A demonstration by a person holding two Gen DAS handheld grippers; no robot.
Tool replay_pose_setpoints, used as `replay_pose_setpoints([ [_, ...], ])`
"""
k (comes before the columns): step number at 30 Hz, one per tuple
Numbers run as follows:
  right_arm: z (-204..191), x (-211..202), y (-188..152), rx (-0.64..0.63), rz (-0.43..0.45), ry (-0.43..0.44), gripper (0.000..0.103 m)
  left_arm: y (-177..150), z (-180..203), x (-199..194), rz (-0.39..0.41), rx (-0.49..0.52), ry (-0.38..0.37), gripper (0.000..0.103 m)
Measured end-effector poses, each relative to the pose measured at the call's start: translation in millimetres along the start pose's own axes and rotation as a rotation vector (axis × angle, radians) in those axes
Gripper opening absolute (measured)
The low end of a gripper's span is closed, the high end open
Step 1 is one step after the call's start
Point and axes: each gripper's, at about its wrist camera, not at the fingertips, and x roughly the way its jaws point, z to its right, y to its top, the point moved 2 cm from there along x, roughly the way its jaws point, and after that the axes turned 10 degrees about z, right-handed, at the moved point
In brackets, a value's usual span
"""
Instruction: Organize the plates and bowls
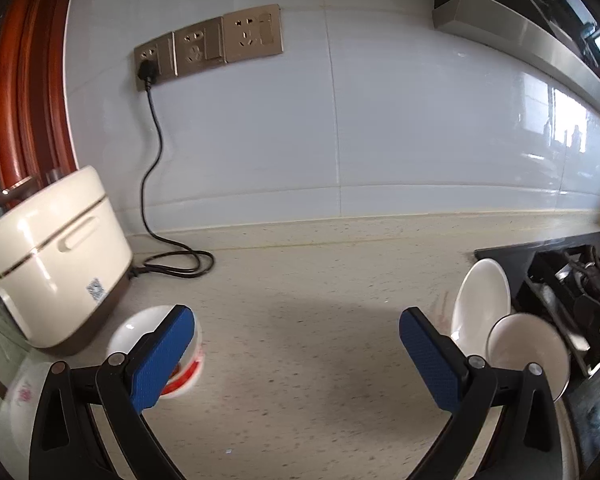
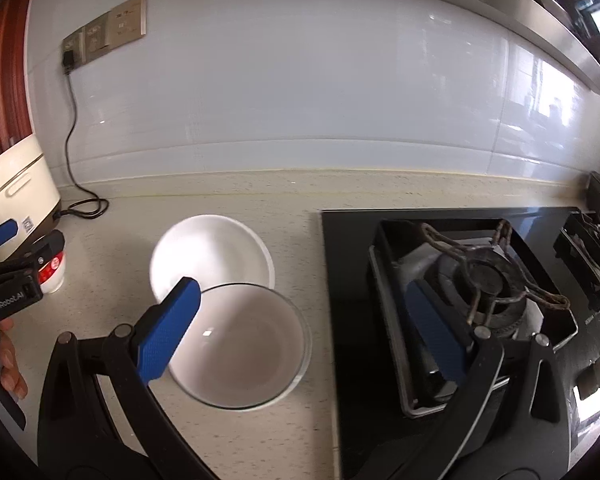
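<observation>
— What crockery is on the counter (image 2: 240, 432), and is anything in it?

— Two pieces sit side by side just left of the gas hob (image 2: 460, 300). The farther one is a white bowl (image 2: 208, 252), glossy and with nothing inside. The nearer one is a clear-rimmed bowl (image 2: 252, 344), pale inside, also holding nothing; its far edge overlaps the white bowl's near edge in the right wrist view. I cannot tell whether they touch.

— Anything else?

— A small white bowl with a red band (image 1: 188, 364) stands close to the cream rice cooker (image 1: 56, 256), partly hidden behind a blue finger pad. Its inside looks bare. At the far left edge of the left view lies a white dish with a pink motif (image 1: 20, 396), blurred.

— And the grippers?

— The left gripper (image 1: 296, 360) is spread wide over bare counter, grasping nothing. The right gripper (image 2: 312, 336) is also spread wide, nothing between its pads; its left pad lies over the clear-rimmed bowl's rim, its right pad over the hob.

— The cooker?

— Lid closed, black cord (image 1: 156, 152) running up to the wall sockets (image 1: 208, 46).
</observation>
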Motion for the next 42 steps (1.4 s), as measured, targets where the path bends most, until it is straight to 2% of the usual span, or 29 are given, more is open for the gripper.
replay_pose_setpoints([
  [1,5,1,1,0.007,-0.002,0.005,0.103,0,1,1,0.005,-0.008,-0.017,0.103],
  [6,20,8,4,0.019,-0.022,0.01,0.103,-1,6,10,-0.015,-0.13,-0.204,0.103],
  [8,23,13,5,0.021,-0.035,0.023,0.103,-3,9,16,-0.038,-0.159,-0.216,0.103],
  [13,26,31,7,0.05,-0.094,0.091,0.103,-9,29,29,-0.107,-0.153,-0.237,0.103],
  [17,22,53,15,0.017,-0.162,0.133,0.103,-17,41,43,-0.205,-0.18,-0.254,0.103],
  [19,17,68,18,-0.008,-0.212,0.166,0.103,-22,42,51,-0.255,-0.221,-0.275,0.099],
  [21,11,79,19,-0.032,-0.259,0.18,0.103,-28,43,60,-0.305,-0.271,-0.294,0.088],
  [26,0,108,16,-0.085,-0.357,0.217,0.101,-38,45,68,-0.354,-0.344,-0.365,0.074],
  [28,-4,122,12,-0.085,-0.416,0.241,0.093,-39,47,69,-0.37,-0.354,-0.391,0.07],
  [30,-6,130,8,-0.079,-0.455,0.258,0.086,-42,50,74,-0.398,-0.378,-0.419,0.06],
  [31,-6,136,6,-0.067,-0.475,0.269,0.081,-44,51,76,-0.413,-0.389,-0.427,0.059],
  [38,-9,156,2,-0.038,-0.54,0.305,0.075,-54,50,85,-0.466,-0.438,-0.448,0.048],
  [41,-15,165,0,-0.05,-0.565,0.32,0.062,-56,53,86,-0.469,-0.434,-0.447,0.045],
  [42,-17,167,0,-0.054,-0.572,0.325,0.053,-57,54,86,-0.471,-0.429,-0.447,0.043],
])
